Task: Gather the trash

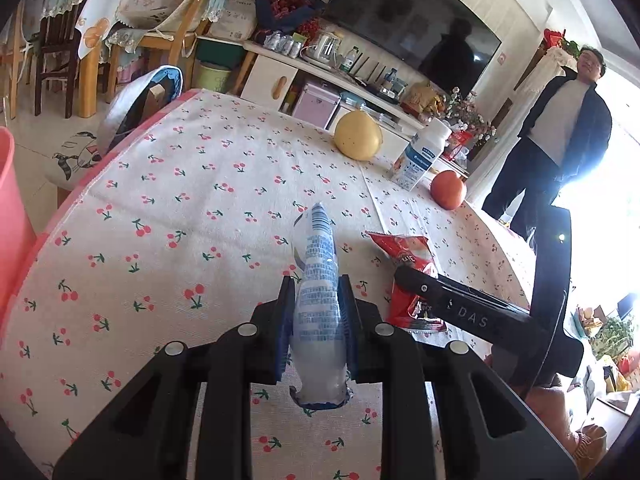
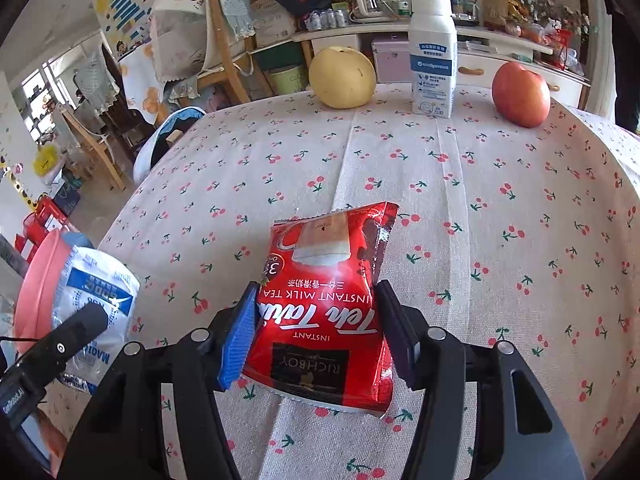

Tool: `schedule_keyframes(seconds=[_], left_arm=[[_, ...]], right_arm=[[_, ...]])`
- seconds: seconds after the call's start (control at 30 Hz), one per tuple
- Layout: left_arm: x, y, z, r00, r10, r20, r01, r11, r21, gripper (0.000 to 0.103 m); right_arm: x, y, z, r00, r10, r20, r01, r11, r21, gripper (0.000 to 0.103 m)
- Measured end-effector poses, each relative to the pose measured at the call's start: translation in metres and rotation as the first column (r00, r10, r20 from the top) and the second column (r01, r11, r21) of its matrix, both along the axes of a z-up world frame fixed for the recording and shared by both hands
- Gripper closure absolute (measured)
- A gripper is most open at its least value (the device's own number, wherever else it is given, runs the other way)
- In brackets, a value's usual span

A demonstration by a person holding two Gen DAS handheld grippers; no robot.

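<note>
My left gripper (image 1: 318, 300) is shut on a white and blue plastic wrapper (image 1: 318, 292), held edge-on just above the cherry-print tablecloth (image 1: 180, 208). The wrapper also shows in the right wrist view (image 2: 100, 292) at the far left. My right gripper (image 2: 318, 308) has its jaws around a red instant milk tea packet (image 2: 328, 300) that lies on the cloth; both pads touch its sides. The packet also shows in the left wrist view (image 1: 408, 276), with the right gripper's finger across it.
A pink bin (image 1: 12, 216) stands off the table's left edge; its rim shows in the right wrist view (image 2: 40, 280). At the far edge stand a yellow pear (image 2: 342, 78), a white milk bottle (image 2: 434, 56) and a red apple (image 2: 520, 94). A person (image 1: 560, 136) stands beyond the table.
</note>
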State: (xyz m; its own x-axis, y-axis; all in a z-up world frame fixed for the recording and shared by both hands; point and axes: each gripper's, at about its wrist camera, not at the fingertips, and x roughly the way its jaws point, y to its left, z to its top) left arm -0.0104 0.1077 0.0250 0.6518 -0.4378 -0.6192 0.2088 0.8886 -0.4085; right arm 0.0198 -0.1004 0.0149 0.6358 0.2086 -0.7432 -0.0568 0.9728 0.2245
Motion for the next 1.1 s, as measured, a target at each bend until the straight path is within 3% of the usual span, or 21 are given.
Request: schedule_keyframes(seconds=[0.37, 0.63, 1.1], left_arm=[[-0.010, 0.010, 0.021, 0.995, 0.049, 0.088, -0.053, 0.997, 0.047, 0.079], [-0.019, 0.026, 0.031, 0.988, 0.099, 0.122, -0.103, 0.994, 0.034, 0.079], [-0.036, 0.070, 0.055, 0.936, 0.276, 0.218, -0.285, 0.958, 0.012, 0.079]], right_arm=[[-0.014, -0.003, 0.009, 1.000, -0.008, 0.017, 0.008, 1.000, -0.007, 0.049], [-0.035, 0.000, 0.022, 0.999, 0.006, 0.054, -0.006, 1.000, 0.000, 0.050], [-0.061, 0.034, 0.047, 0.992, 0.071, 0.106, -0.076, 0.996, 0.048, 0.050]])
